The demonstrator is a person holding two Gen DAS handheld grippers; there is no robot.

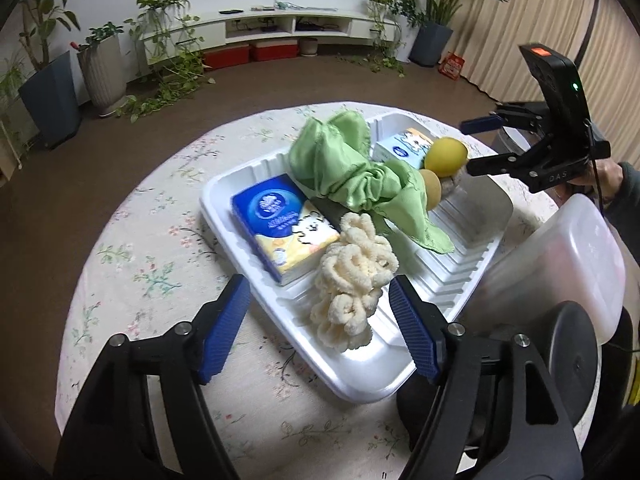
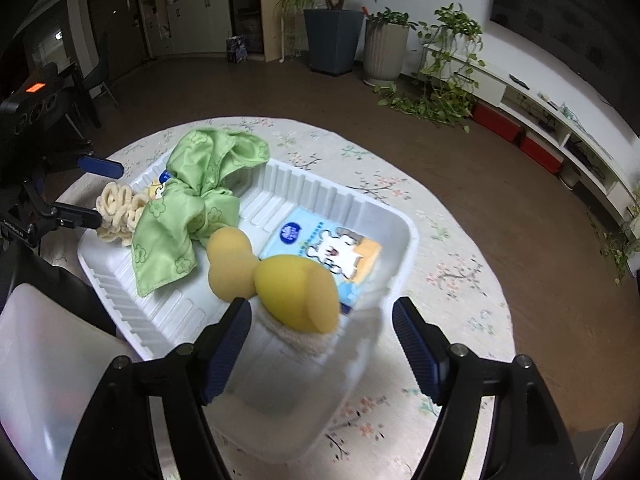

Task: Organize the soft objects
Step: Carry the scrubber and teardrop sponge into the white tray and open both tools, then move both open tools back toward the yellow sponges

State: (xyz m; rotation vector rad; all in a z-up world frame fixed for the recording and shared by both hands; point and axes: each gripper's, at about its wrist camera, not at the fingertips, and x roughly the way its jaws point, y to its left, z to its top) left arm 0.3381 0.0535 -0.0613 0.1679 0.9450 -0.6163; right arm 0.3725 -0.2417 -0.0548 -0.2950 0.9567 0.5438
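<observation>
Fluffy cream loop scrunchie point(image 1: 352, 280) lies lengthwise just ahead of left gripper point(image 1: 320, 326), nearer than right gripper point(image 2: 322, 346); both spread apart, empty.

Both cams ride right on the claws, angled steeply down and in close. The left wrist view looks over the white tray point(image 1: 224, 196) from one end, TV wall at the top. The right wrist view comes in from the opposite end, so both share that tray point(image 2: 404, 224) and the floral surface point(image 1: 152, 248), and each catches the other claw at its edge.
</observation>
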